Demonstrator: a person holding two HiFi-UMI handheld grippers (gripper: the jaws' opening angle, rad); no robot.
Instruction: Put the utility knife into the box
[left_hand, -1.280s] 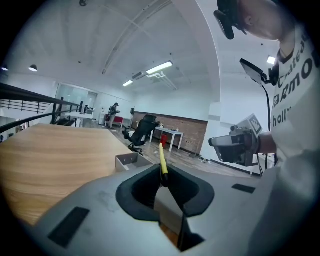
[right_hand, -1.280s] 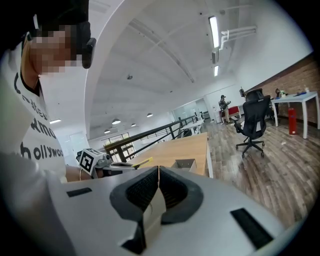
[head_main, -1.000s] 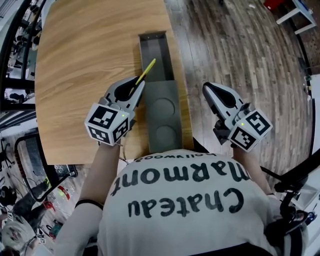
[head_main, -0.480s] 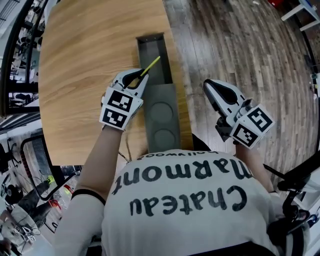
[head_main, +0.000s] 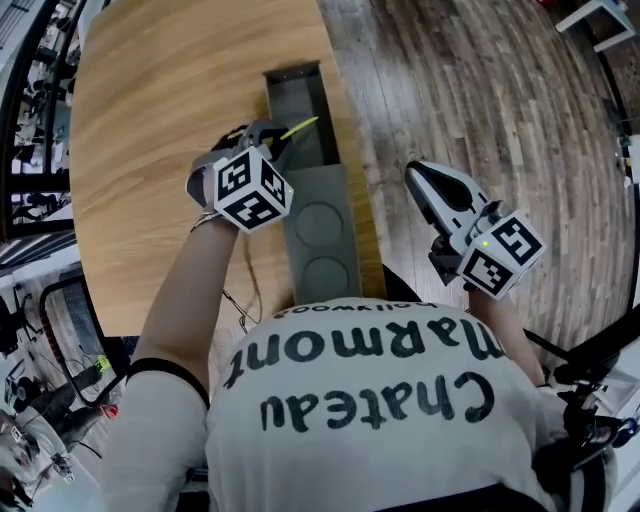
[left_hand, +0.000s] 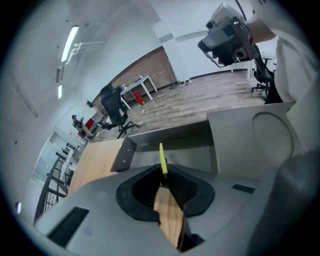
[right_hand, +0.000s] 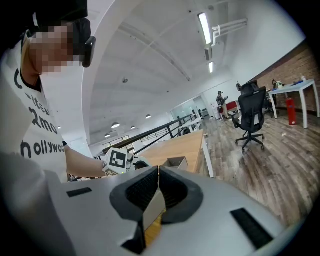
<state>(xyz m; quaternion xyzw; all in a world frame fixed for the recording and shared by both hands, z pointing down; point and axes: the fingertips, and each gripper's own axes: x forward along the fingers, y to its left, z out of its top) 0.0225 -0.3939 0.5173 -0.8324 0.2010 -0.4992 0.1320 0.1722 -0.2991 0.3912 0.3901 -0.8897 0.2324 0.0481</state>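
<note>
One knife (head_main: 300, 127), clamped in your left gripper (head_main: 278, 140), slants tip-first over the box (head_main: 292, 72); right gripper (head_main: 425, 176) closed, empty, aside.

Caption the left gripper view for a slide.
Left tongs shut on the yellow utility knife, which points toward the open grey box on the wooden table.

The head view looks steeply down from overhead onto the light wooden table (head_main: 150, 150) and the long grey metal box (head_main: 300, 100). The left gripper view sits close above that box, facing the room beyond. The right gripper view, off the table's edge, shows both from farther away.
</note>
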